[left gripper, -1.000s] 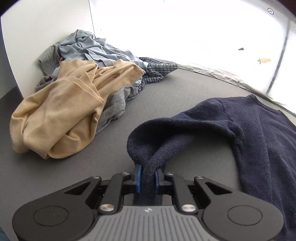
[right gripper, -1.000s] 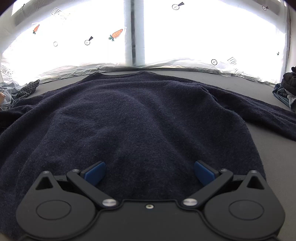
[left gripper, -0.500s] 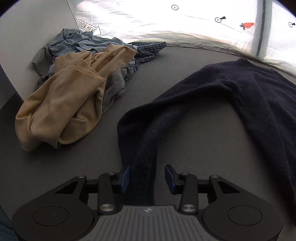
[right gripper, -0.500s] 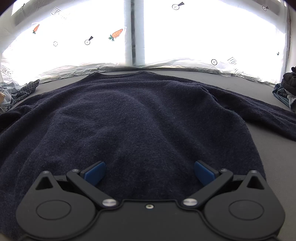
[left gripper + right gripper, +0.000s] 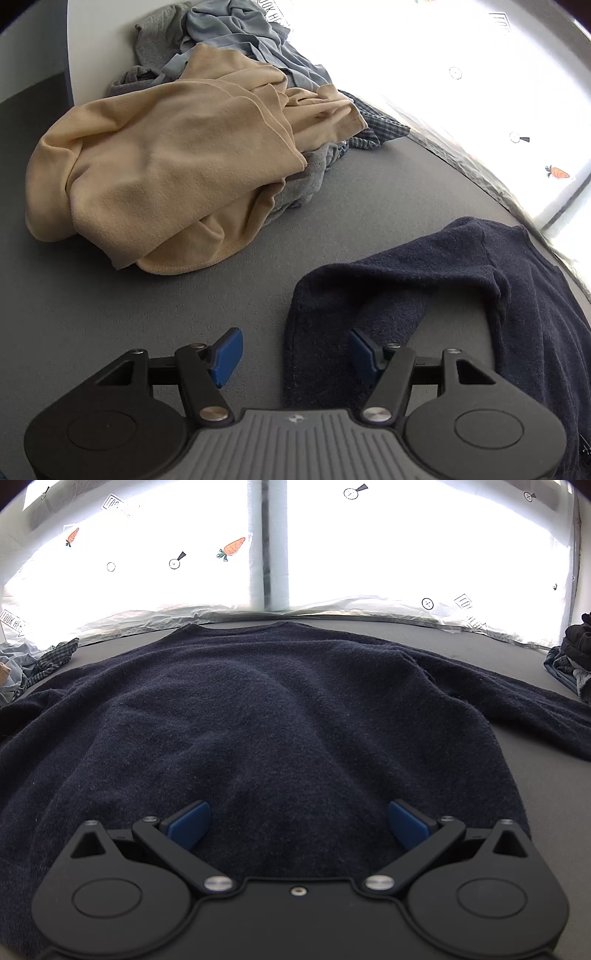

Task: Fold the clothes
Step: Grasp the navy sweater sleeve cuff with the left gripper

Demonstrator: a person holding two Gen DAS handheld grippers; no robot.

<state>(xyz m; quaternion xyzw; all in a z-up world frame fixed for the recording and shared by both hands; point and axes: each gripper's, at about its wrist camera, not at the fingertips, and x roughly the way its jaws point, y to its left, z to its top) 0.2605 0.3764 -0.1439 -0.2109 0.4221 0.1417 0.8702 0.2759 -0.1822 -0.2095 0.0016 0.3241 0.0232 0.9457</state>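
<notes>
A dark navy sweater (image 5: pixel 280 716) lies spread flat on the grey table (image 5: pixel 554 775), neckline toward the window. My right gripper (image 5: pixel 297 821) is open and empty, low over the sweater's hem. In the left wrist view the sweater's sleeve (image 5: pixel 369 295) lies bent back on the table. My left gripper (image 5: pixel 295 354) is wide open over the sleeve's cuff end, which lies between the blue pads (image 5: pixel 225 354) and is not held.
A pile of unfolded clothes sits at the left against a white wall: a tan garment (image 5: pixel 166 166), light blue fabric (image 5: pixel 236 33), and a checked shirt (image 5: pixel 376 129). Dark clothes (image 5: pixel 576 653) are stacked at the far right. A bright window runs along the table's far edge.
My left gripper was shut on the sleeve one second ago; it has opened wide and let the sleeve drop onto the table, and its view has swung. The right gripper has not moved.
</notes>
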